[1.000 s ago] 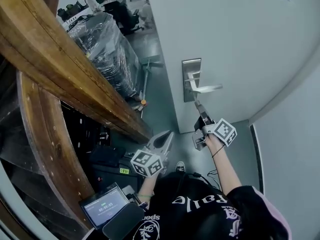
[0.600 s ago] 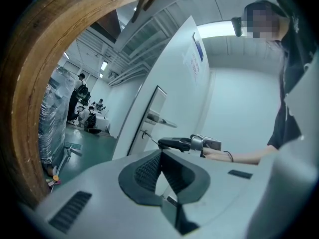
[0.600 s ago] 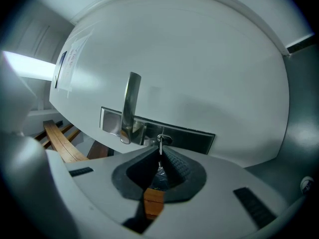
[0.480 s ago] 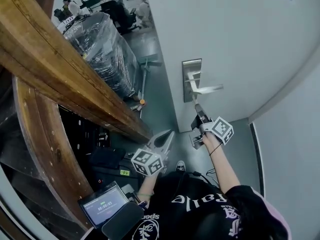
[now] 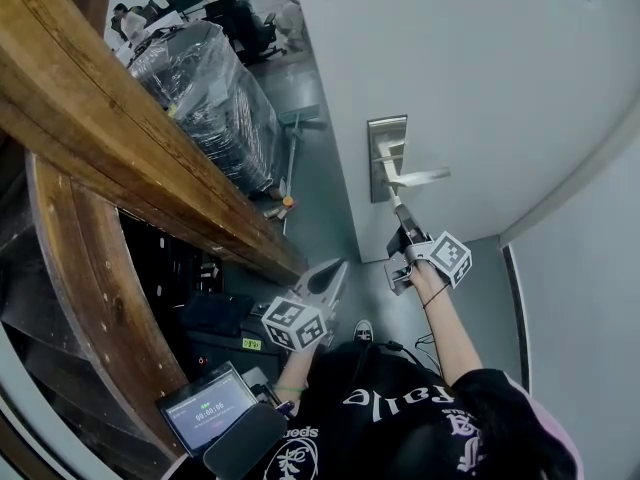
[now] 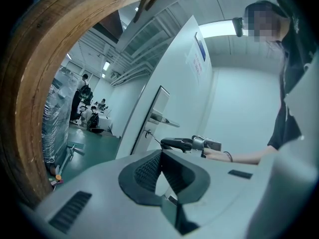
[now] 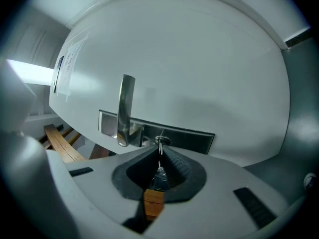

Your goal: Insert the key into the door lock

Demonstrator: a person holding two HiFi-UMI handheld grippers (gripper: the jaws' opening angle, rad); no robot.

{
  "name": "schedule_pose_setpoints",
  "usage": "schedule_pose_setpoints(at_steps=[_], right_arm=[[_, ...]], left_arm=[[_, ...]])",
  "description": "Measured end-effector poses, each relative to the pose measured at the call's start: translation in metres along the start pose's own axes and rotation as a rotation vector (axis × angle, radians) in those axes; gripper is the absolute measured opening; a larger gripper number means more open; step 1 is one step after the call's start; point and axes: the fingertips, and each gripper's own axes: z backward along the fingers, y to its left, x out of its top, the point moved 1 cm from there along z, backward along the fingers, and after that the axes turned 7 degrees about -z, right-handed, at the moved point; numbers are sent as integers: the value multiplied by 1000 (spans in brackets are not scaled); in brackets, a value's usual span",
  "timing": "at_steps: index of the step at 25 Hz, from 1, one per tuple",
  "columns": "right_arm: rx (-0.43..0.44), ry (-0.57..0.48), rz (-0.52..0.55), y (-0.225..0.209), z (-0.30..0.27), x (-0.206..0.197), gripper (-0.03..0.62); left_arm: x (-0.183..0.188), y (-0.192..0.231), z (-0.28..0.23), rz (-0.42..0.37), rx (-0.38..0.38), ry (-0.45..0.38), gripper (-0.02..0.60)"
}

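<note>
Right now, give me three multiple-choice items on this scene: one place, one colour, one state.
1. Where does the tip of the key sit?
A) at the lock cylinder on the door plate
B) well clear of that plate
C) above that plate

2. What colour is the door handle?
A) black
B) silver
C) red

3. How is the left claw?
A) wide open
B) shut on the key
C) shut, empty

1 A: the right gripper view shows the blade reaching the cylinder.
2 B: it gleams like bare metal.
3 C: its jaws meet with nothing between.
</note>
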Motion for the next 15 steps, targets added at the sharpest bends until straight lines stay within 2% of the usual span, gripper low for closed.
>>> schedule_pose_setpoints(at_steps=[7, 12, 15], right_arm=[[11, 34, -33, 2, -9, -16, 34], [27, 5, -40, 4, -19, -2, 34], [21, 10, -3, 4, -32, 2, 34]], left_arm=[[-1, 0, -1, -7, -26, 5, 4], [2, 3, -1, -11, -21, 4, 5], [0, 7, 1, -11, -17, 12, 3]])
